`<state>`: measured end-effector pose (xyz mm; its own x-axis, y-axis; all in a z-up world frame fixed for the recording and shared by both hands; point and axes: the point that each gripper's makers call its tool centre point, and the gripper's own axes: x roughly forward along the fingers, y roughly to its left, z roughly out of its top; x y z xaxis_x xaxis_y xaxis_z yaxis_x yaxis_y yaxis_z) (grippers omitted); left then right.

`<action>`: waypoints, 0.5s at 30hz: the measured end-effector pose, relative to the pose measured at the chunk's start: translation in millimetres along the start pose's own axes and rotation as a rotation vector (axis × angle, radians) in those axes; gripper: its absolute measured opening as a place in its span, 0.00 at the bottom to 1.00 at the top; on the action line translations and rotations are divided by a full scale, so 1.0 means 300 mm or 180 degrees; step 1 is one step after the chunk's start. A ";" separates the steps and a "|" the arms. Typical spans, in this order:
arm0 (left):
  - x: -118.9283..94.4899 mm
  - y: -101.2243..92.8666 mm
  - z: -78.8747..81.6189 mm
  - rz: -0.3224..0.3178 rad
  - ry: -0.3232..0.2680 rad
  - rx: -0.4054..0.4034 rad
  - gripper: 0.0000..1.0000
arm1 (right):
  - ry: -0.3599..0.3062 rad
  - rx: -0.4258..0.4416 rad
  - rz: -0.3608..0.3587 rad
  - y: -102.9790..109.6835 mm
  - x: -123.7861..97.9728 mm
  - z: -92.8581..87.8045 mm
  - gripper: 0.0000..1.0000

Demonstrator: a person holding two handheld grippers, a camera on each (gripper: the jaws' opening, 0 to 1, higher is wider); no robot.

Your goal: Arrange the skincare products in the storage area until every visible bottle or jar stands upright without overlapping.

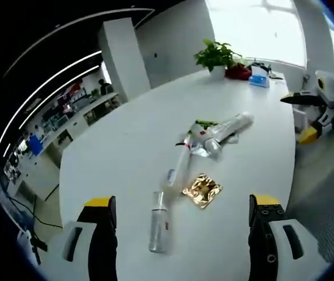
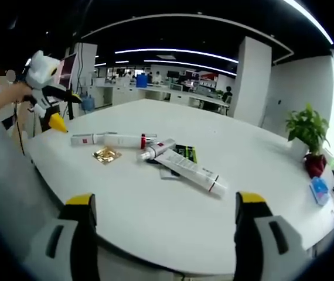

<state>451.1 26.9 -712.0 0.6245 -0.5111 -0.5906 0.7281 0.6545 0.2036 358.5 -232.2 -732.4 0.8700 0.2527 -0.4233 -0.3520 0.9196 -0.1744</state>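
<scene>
Several skincare products lie flat in a loose cluster on the white table (image 1: 126,146). In the left gripper view I see a clear bottle (image 1: 158,229), a slim tube (image 1: 179,167), a gold sachet (image 1: 202,190), a small silver bottle (image 1: 207,146) and a long white tube (image 1: 230,125). My left gripper (image 1: 183,202) hangs open above the near end, holding nothing. The right gripper view has the clear bottle (image 2: 87,139), a red-capped tube (image 2: 123,140), the sachet (image 2: 106,154), the small bottle (image 2: 155,149) and the long tube (image 2: 189,170). My right gripper (image 2: 166,200) is open and short of them.
A potted plant (image 1: 215,55) (image 2: 307,129) and a blue pack (image 1: 259,79) (image 2: 319,190) stand at one end of the table. A dark green packet (image 2: 184,153) lies under the tubes. The other gripper (image 1: 316,102) (image 2: 50,82) hovers past the table edge. Office desks fill the background.
</scene>
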 end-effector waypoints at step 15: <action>0.138 0.011 0.036 -0.0261 0.0251 0.0321 0.87 | 0.0035 -0.0006 -0.0009 -0.002 -0.001 -0.006 0.98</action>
<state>482.4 1.9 -727.4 0.5406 -0.5126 -0.6670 0.8029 0.5511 0.2273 357.9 -233.3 -733.8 0.8672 0.2468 -0.4326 -0.3502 0.9198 -0.1773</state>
